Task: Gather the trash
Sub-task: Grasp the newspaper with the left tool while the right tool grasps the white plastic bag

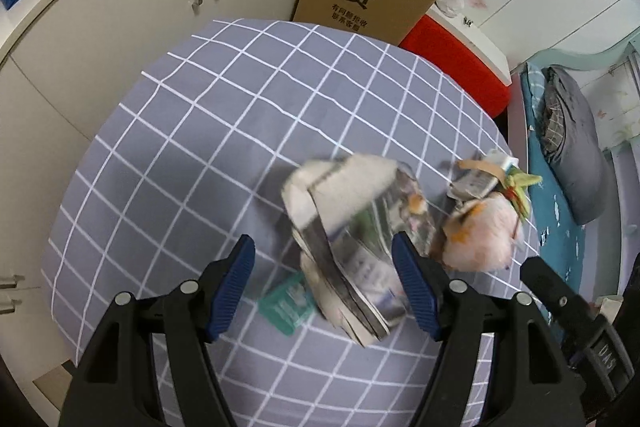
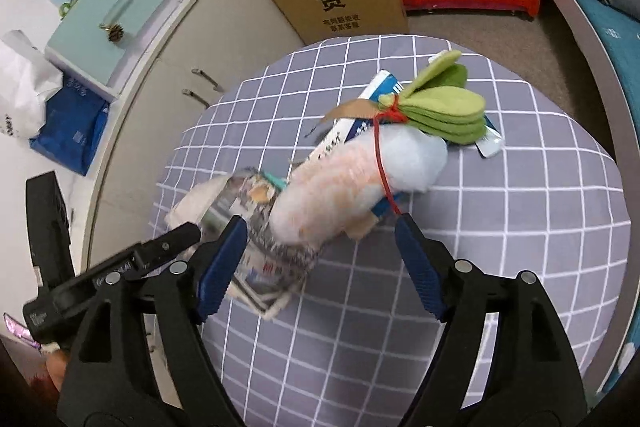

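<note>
While both tools hung over the checked bench (image 1: 168, 131), neither had anything in its grip. The left tool (image 1: 322, 259) stood released, its jaws wide, with a crumpled newspaper wad (image 1: 352, 227) lying between them but not pressed by either pad; a small green packet (image 1: 286, 305) lay on the cloth just beside the wad. The right tool (image 2: 320, 241) was likewise released, its jaws spread around the near end of a plush radish (image 2: 352, 183), whose green felt leaves (image 2: 444, 107) pointed away from it. Under the plush lay a blue-and-white box (image 2: 360, 119), partly hidden.

The trash sat in one heap toward the bench's near edge, the wad touching the plush. No bin showed in either view.

To do the grab well, the left tool probably needed to settle lower so the pads met the wad across its thick middle, not its loose flap, which could tear or slip free. The plush was likely not trash; the right tool might better steady or shift it aside so the box beneath came clear. Closing slowly would help, since paper crushes and can spring out.
</note>
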Demonstrator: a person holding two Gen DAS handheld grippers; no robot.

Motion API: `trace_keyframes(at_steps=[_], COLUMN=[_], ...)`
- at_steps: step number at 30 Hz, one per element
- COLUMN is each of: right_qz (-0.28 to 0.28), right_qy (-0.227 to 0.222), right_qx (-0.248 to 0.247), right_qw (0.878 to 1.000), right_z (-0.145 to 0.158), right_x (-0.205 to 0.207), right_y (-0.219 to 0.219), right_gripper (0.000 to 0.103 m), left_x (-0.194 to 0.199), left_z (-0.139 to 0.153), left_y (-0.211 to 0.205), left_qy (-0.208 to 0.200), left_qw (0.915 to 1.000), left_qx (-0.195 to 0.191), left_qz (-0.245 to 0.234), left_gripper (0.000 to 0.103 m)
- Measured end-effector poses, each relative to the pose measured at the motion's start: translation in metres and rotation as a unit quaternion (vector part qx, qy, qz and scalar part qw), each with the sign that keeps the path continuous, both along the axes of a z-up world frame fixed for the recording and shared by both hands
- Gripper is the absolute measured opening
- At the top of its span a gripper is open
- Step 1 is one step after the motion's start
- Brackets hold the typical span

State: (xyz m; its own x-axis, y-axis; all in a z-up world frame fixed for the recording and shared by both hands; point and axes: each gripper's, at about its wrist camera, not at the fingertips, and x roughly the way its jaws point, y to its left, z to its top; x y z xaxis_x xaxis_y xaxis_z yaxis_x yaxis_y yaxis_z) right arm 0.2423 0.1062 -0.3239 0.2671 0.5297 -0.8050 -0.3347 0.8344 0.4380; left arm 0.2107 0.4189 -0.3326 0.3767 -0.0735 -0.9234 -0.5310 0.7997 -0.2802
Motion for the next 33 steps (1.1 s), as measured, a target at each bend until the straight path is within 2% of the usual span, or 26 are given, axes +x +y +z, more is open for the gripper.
trace_keyframes(at_steps=[8, 10, 12, 18, 21, 24, 31, 33], right_qz=[-0.033, -0.04, -0.045, -0.068, -0.08, -0.089, -0.085, -0.085], right_qy=[0.032, 0.039, 0.043, 0.082, 0.083, 0.083, 0.102, 0.103], right_qx=[0.005, 0.008, 0.014, 0.02, 0.015, 0.017, 0.076, 0.088], right_qw=[0.999, 0.998, 0.998, 0.994, 0.993, 0.992, 0.988, 0.987], right_z=[-0.023, -0.027, -0.029, -0.038, -0.037, -0.032, -0.035, -0.039], right_x=[0.021, 0.024, 0.025, 0.025, 0.022, 0.019, 0.017, 0.019], right_y=[0.009, 0.007, 0.003, -0.013, -0.022, -0.029, -0.029, -0.027], right_gripper=[0.077, 0.077, 0.077, 0.077, 0.077, 0.077, 0.076, 0.066], left_x=[0.013, 0.015, 0.017, 0.019, 0.017, 0.013, 0.005, 0.003], left_z=[-0.017, -0.016, -0.015, -0.001, 0.013, 0.024, 0.045, 0.047], left_y=[0.007, 0.004, 0.002, -0.01, -0.018, -0.025, -0.041, -0.044], left_qy=[-0.004, -0.011, -0.017, -0.034, -0.049, -0.061, -0.078, -0.08], left_qw=[0.9999, 0.9997, 0.9995, 0.9984, 0.9975, 0.9966, 0.9936, 0.993], left_qx=[0.003, 0.005, 0.005, 0.008, 0.018, 0.021, 0.044, 0.049], left_qz=[-0.014, -0.019, -0.026, -0.044, -0.048, -0.051, -0.068, -0.072], left_gripper=[0.069, 0.066, 0.044, 0.018, 0.011, 0.007, 0.006, 0.005])
